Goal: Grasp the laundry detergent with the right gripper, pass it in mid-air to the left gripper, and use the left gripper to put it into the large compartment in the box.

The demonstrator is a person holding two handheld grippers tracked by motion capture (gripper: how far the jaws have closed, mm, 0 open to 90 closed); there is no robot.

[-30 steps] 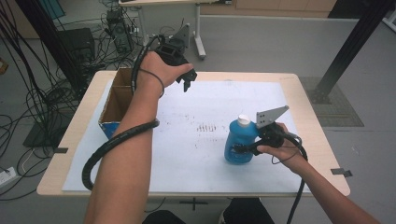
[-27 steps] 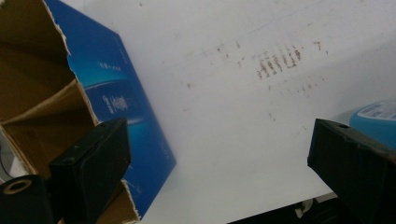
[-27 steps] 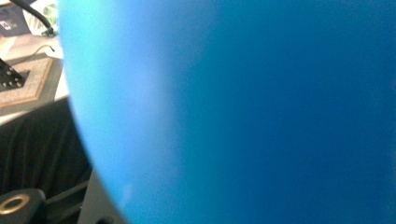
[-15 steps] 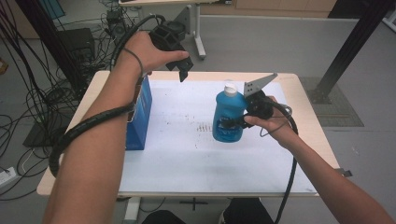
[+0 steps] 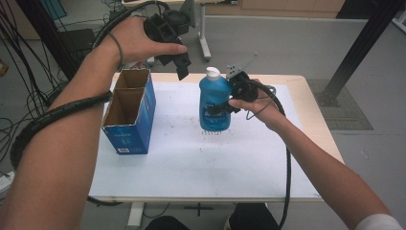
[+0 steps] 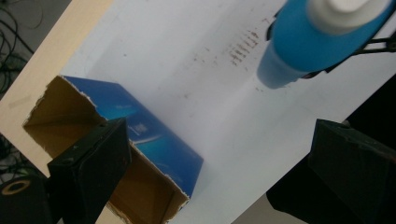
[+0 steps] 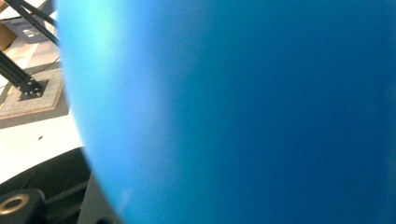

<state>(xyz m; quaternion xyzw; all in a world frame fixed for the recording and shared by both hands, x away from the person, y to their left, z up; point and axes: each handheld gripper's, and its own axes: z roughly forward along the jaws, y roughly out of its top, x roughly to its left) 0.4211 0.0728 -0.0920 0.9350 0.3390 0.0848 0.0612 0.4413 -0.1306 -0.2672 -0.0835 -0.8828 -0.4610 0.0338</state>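
Note:
A blue bottle (image 5: 213, 103) with a white cap is held upright, slightly above the white sheet near the table's middle. My right gripper (image 5: 226, 104) is shut on its body from the right. In the right gripper view the bottle (image 7: 233, 112) sits so close that it blurs. An open-topped blue cardboard box (image 5: 129, 115) stands to its left. My left gripper (image 5: 182, 67) hovers high over the gap between box and bottle. Its jaws (image 6: 219, 172) are open with nothing between them, and below them lie the box (image 6: 154, 140) and the bottle (image 6: 317, 42).
A white sheet (image 5: 191, 163) covers most of the wooden table (image 5: 316, 120). Dark scuff marks (image 5: 210, 135) sit under the bottle. Cables and equipment lie on the floor at the left, and a black frame post (image 5: 354, 52) stands at the right.
My right gripper has carried the bottle up and to the left, closer to the box. My left gripper has risen above the box.

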